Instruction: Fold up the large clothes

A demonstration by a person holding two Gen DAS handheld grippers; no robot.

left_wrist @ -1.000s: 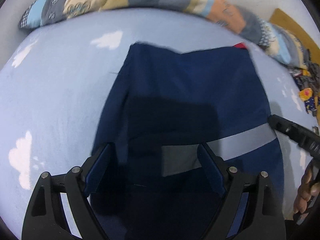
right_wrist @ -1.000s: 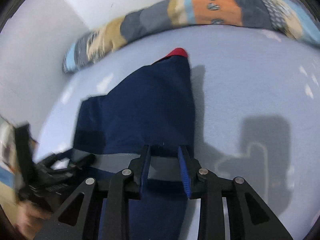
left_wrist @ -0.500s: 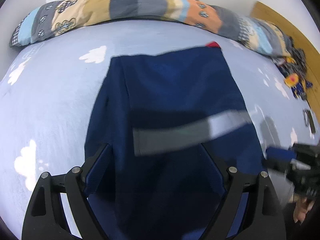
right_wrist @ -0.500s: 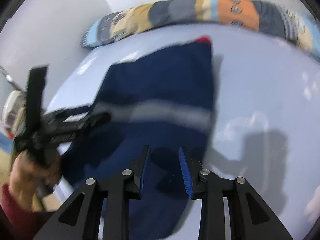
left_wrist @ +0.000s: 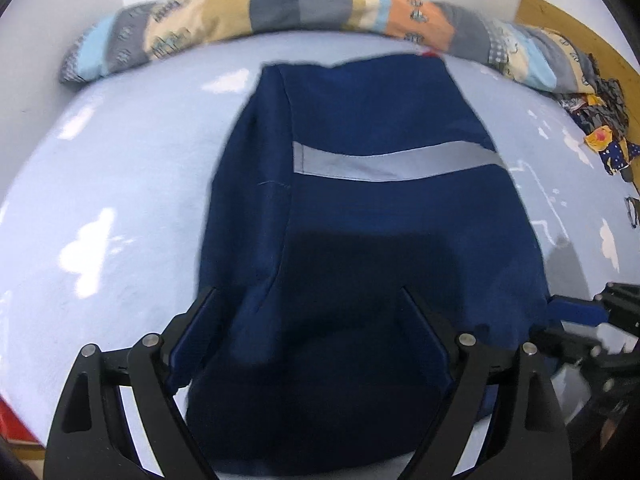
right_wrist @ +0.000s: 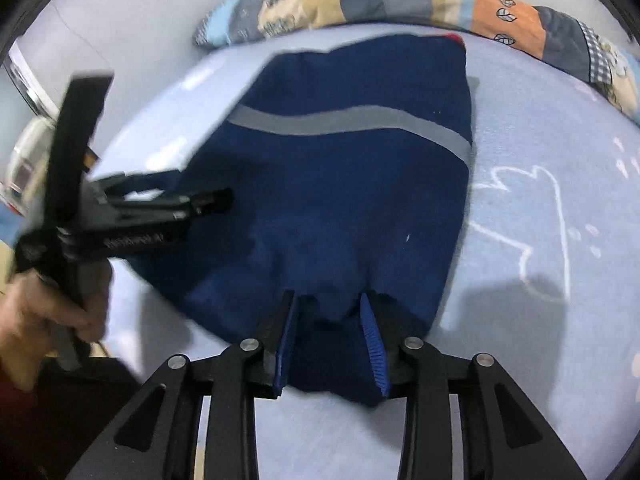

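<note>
We see garment (left_wrist: 372, 240) on bed (left_wrist: 120, 184), long axis away from us toward pillow (left_wrist: 280, 8). Left gripper (left_wrist: 308, 332) wide, empty, over near hem. Right gripper (right_wrist: 330, 340) opening, hem between jaws, nearer.

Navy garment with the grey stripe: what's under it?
The navy garment with the grey stripe lies on a light blue cloud-print sheet, visible all around it. A red bit peeks out at its far corner; the rest underneath is covered.
</note>
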